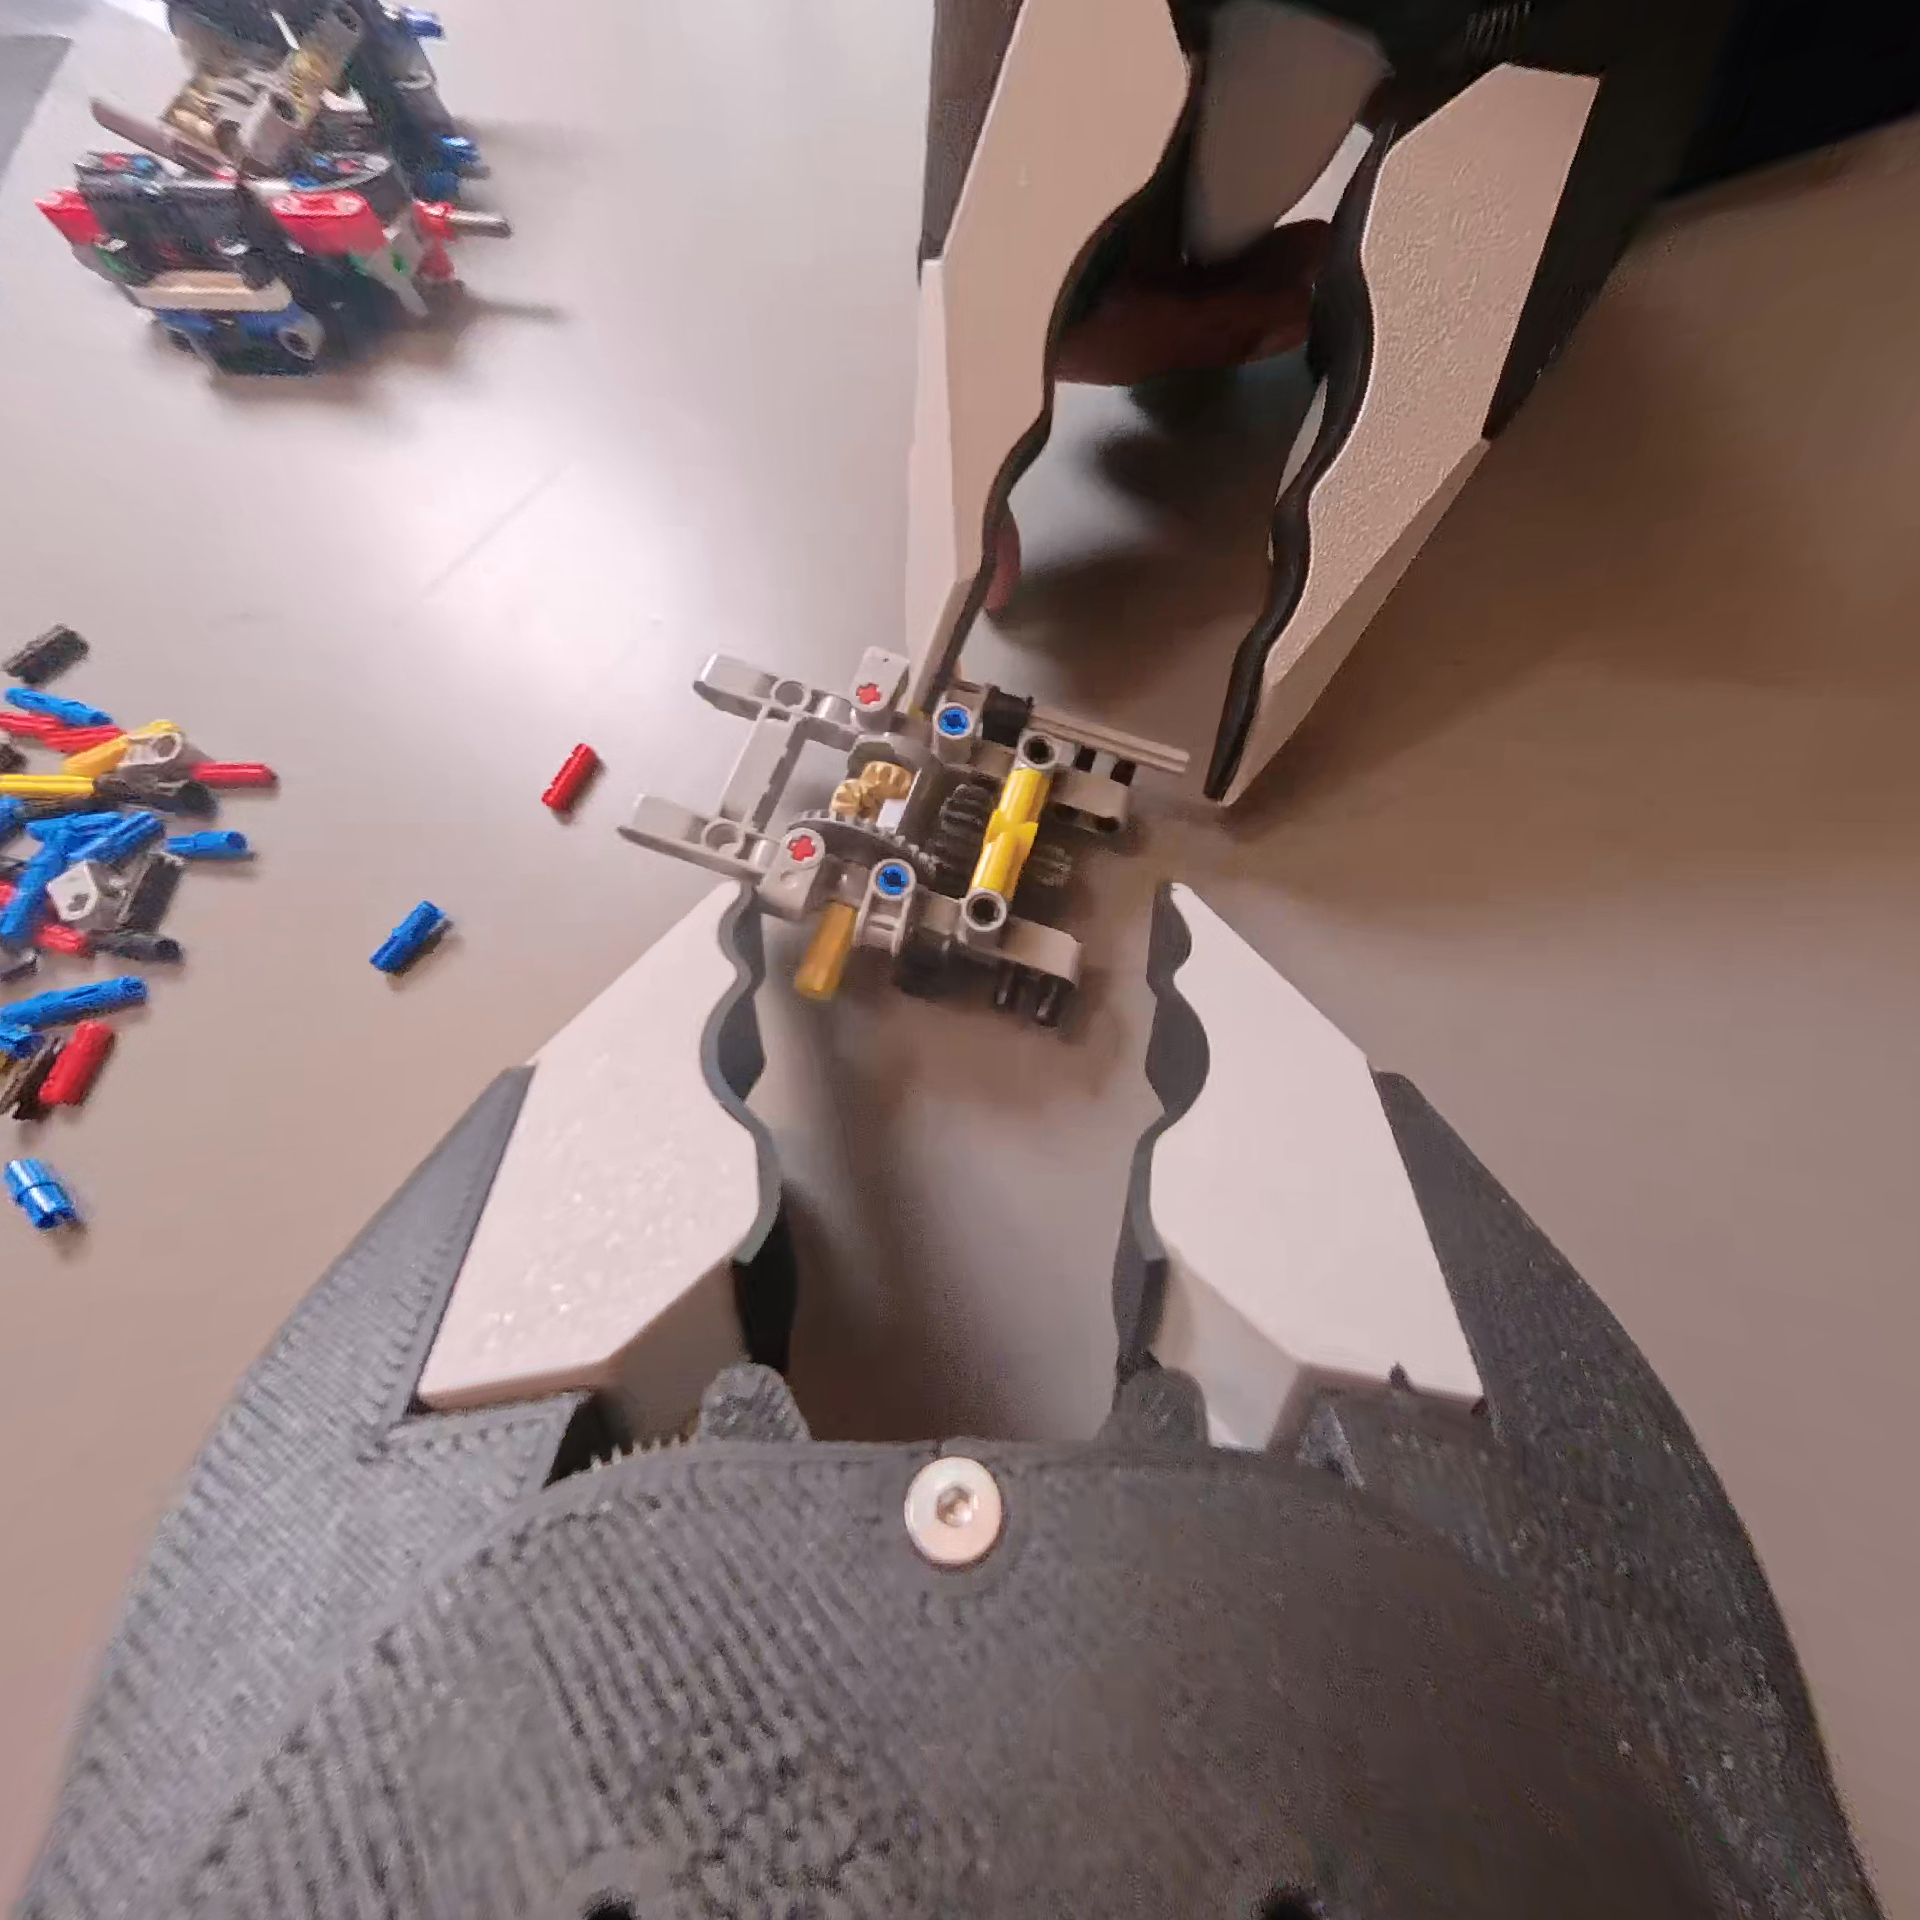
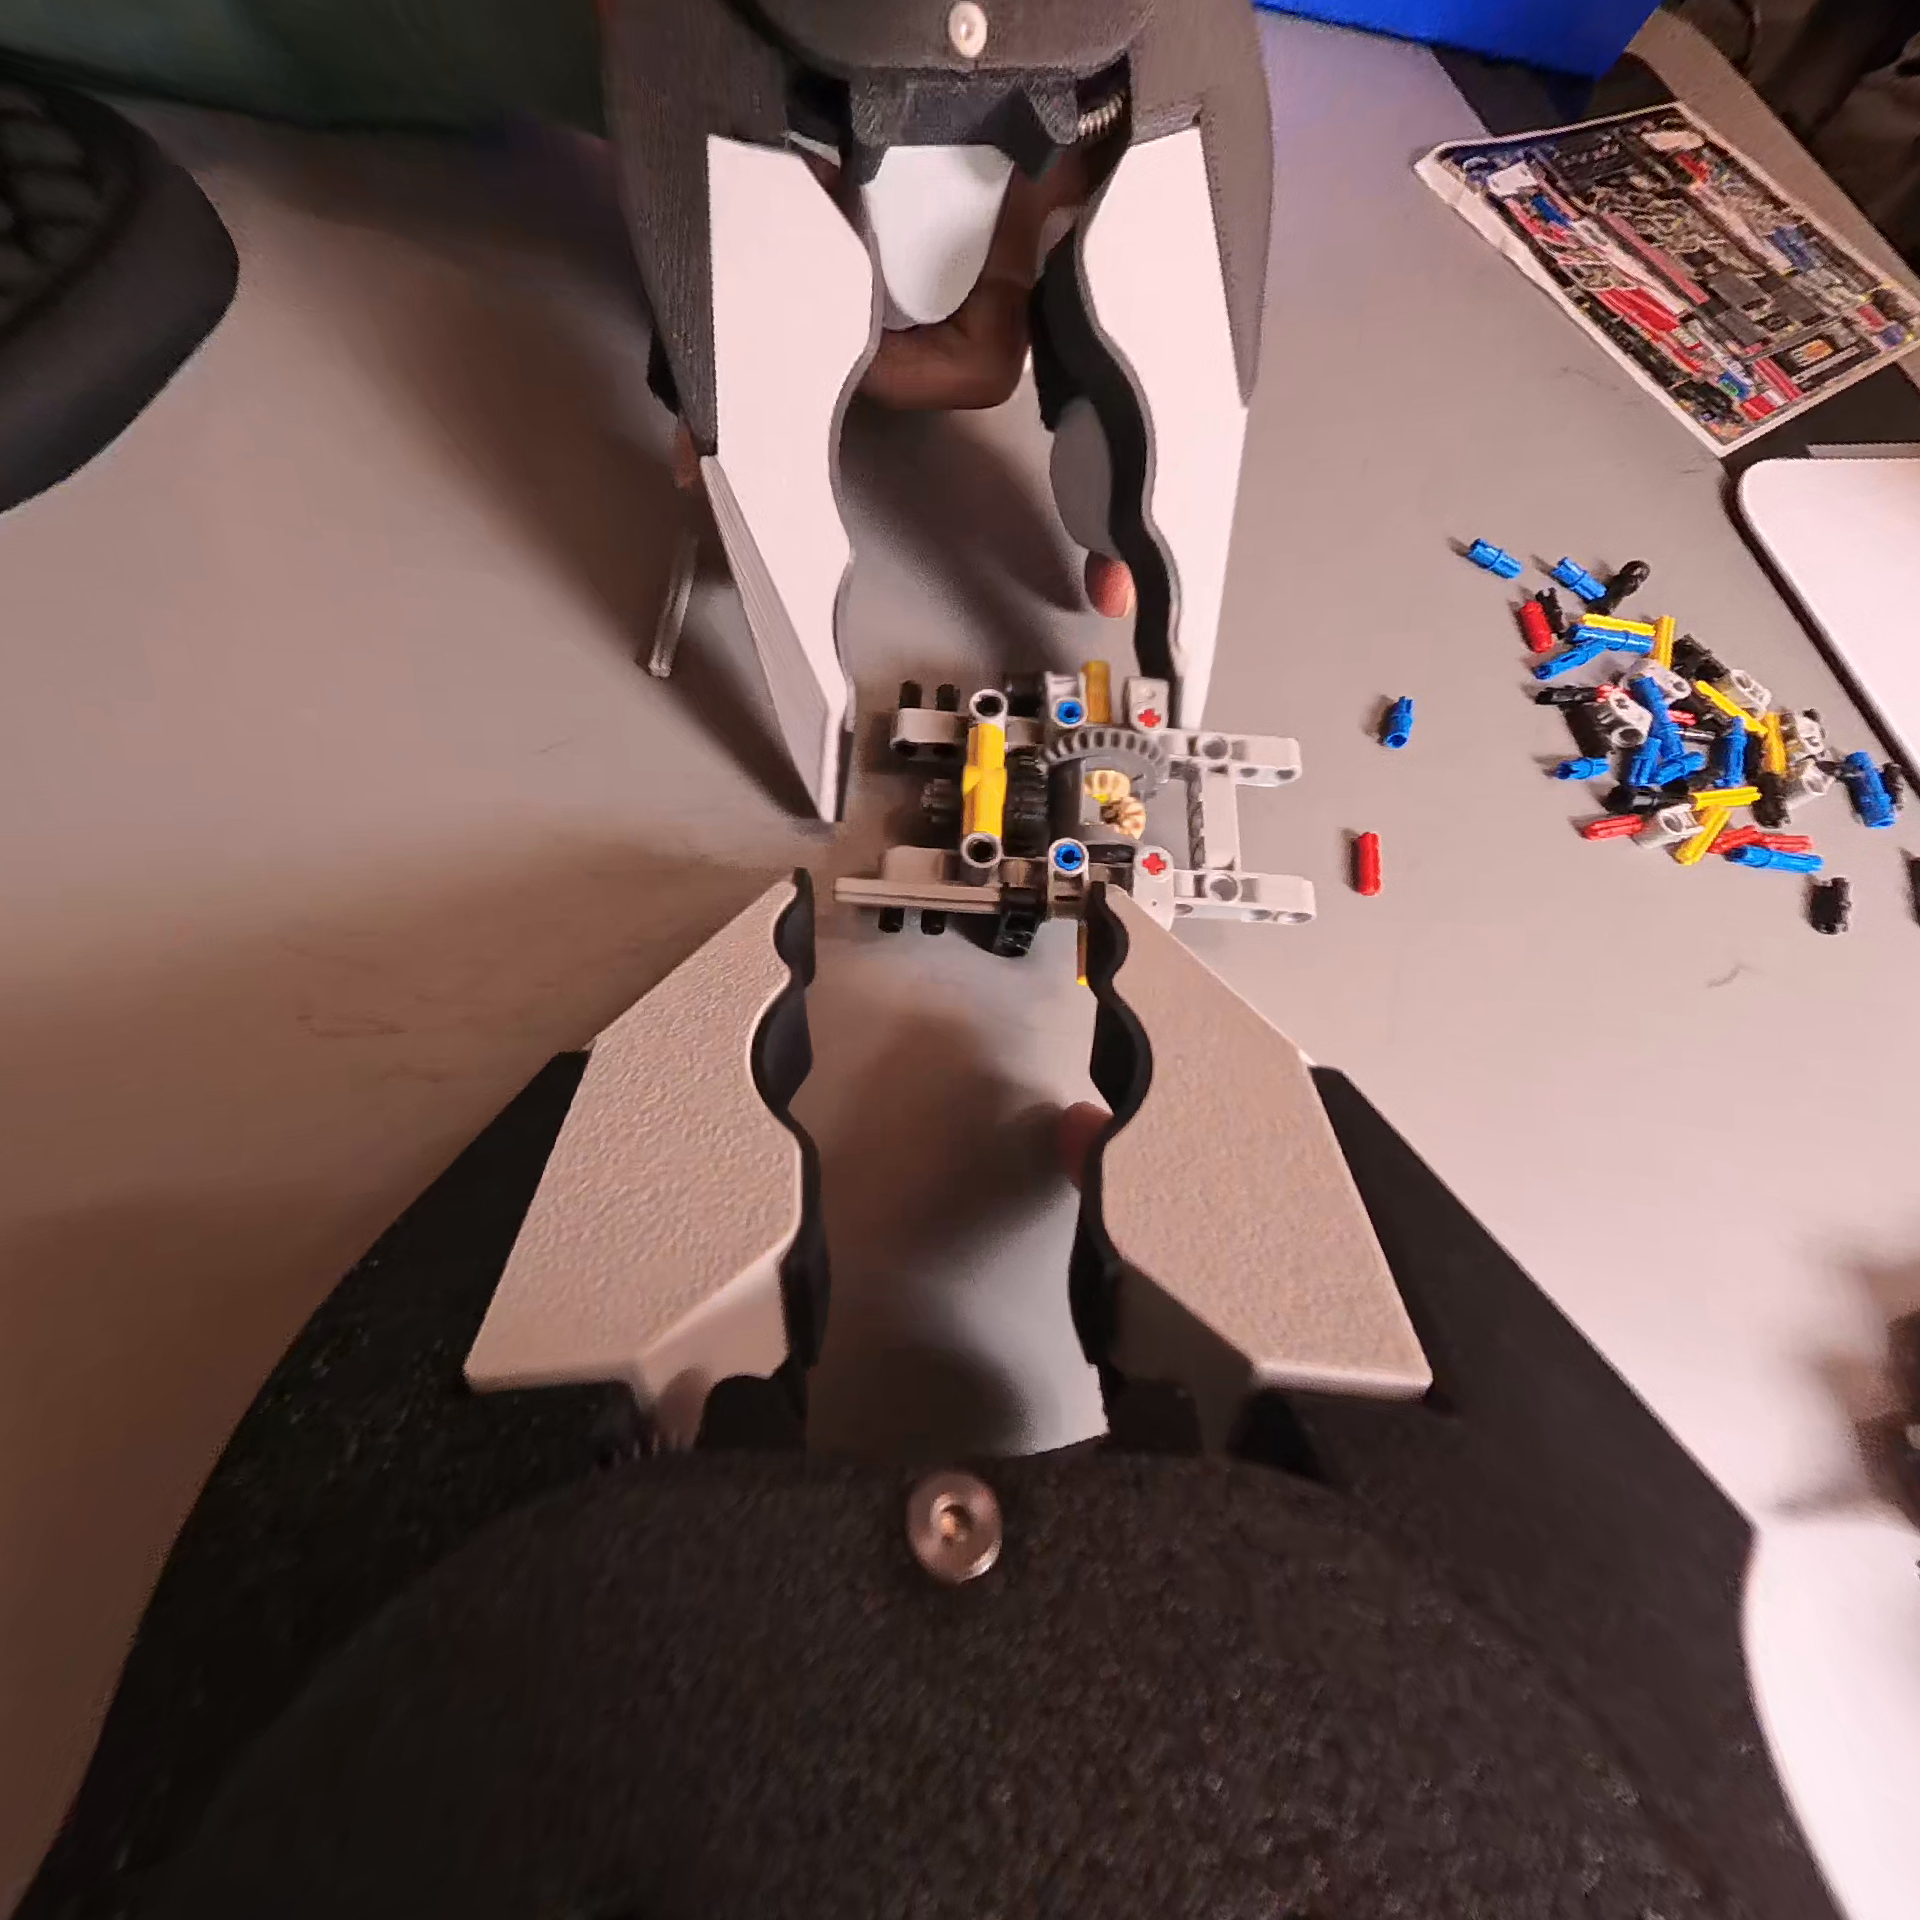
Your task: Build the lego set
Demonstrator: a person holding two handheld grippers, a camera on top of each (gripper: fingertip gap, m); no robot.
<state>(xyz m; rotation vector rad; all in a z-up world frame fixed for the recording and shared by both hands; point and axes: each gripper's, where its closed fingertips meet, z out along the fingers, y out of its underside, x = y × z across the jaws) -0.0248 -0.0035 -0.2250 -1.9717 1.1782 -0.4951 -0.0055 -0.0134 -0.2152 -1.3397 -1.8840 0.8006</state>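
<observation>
My left gripper (image 1: 951, 914) fills the near field of the left wrist view, jaws spread wide and holding nothing. Its fingertips sit just short of the grey gear assembly (image 1: 904, 831), one tip close beside the yellow axle end; I cannot tell if it touches.

My right gripper (image 2: 951, 904) faces the left one across the assembly (image 2: 1070, 800), jaws likewise apart and empty. In the right wrist view its right fingertip (image 2: 1103, 920) sits at the near edge of the assembly, apparently in contact with it; the other tip is clear of it on the bare table (image 2: 364, 831).

The assembly lies flat on the table between the two grippers: grey beams, a yellow beam across the middle, a tan bevel gear, blue and red pin ends.

A larger, partly built model (image 1: 260, 197) in black, red and blue stands well apart, far left in the left wrist view.

A printed instruction sheet (image 2: 1683, 270) lies at the far right of the right wrist view.

A pile of loose pins (image 2: 1704, 727) in blue, red, yellow and black lies beside the assembly. One red pin (image 2: 1367, 862) and one blue pin (image 2: 1397, 721) lie alone between pile and assembly.
</observation>
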